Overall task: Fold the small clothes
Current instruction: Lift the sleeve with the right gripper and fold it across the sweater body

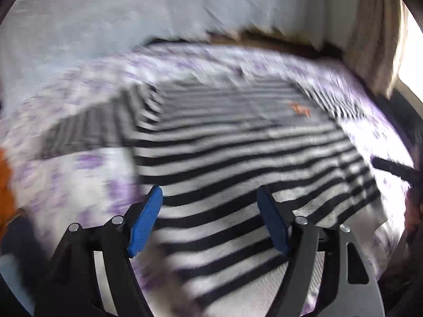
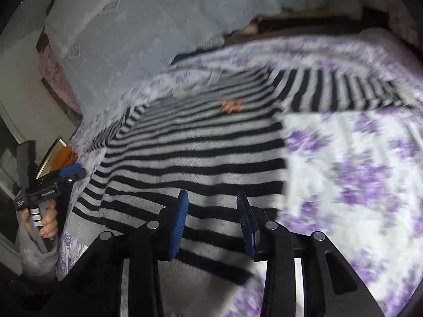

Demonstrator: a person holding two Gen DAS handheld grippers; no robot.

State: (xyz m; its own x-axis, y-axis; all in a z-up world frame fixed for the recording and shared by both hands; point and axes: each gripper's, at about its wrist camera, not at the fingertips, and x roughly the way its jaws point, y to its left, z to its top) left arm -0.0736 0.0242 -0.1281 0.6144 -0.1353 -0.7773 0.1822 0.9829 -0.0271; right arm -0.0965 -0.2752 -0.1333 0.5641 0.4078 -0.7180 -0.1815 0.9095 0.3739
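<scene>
A black-and-white striped sweater (image 1: pixel 238 153) lies flat on a bed with a purple-flowered cover (image 1: pixel 79 174). It has a small orange mark (image 1: pixel 300 108) on the chest, also in the right wrist view (image 2: pixel 232 105). One sleeve (image 1: pixel 87 129) stretches to the left, the other sleeve (image 2: pixel 343 92) to the right. My left gripper (image 1: pixel 210 198) is open and empty just above the sweater's hem. My right gripper (image 2: pixel 212 203) is open and empty above the sweater (image 2: pixel 198 153) near its hem. The left gripper also shows in the right wrist view (image 2: pixel 71 173), held in a hand. Both views are blurred.
A pale grey pillow (image 2: pixel 148 26) lies at the head of the bed. A dark wooden headboard (image 2: pixel 304 23) runs behind it. A curtain (image 1: pixel 370 34) hangs at the right by a bright window. An orange object (image 2: pixel 64 157) lies off the bed's left side.
</scene>
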